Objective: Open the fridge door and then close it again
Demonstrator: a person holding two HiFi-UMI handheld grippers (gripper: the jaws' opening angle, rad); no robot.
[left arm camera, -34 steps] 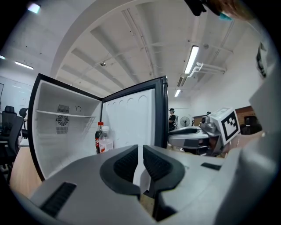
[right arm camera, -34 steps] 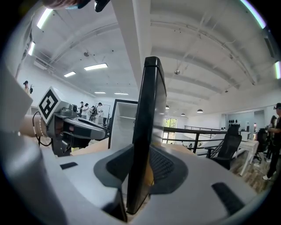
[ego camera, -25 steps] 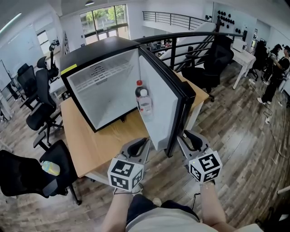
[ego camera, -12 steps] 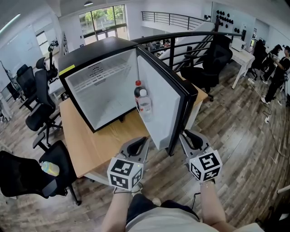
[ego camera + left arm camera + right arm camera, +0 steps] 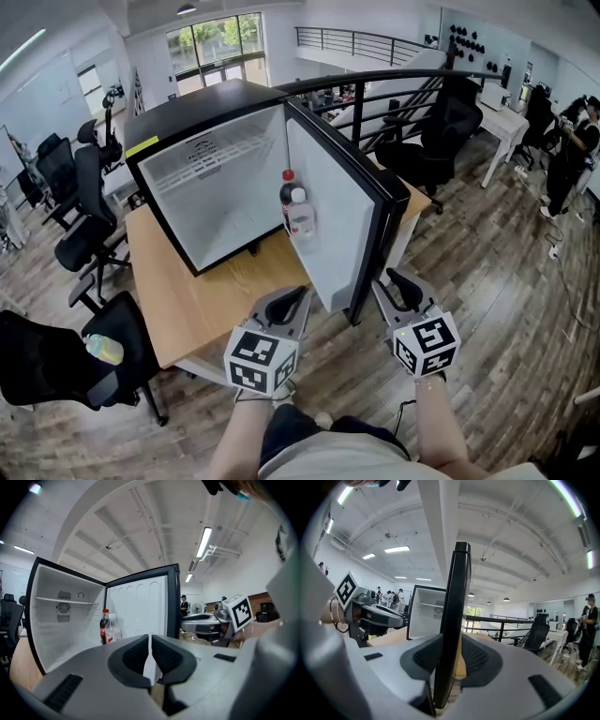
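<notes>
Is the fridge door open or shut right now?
Open. The fridge door stands swung far out from the fridge, so you can see its white inside and two bottles.

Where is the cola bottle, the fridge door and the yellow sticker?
cola bottle (image 5: 103,630), left gripper view, its red label.
fridge door (image 5: 330,220), head view, white inner side.
yellow sticker (image 5: 142,144), head view, its middle.

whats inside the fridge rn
A dark red-capped bottle and a clear white-capped bottle stand in the open door's rack. The cabinet shows only a wire shelf and a back vent. Its lower corner behind the bottles is covered.
</notes>
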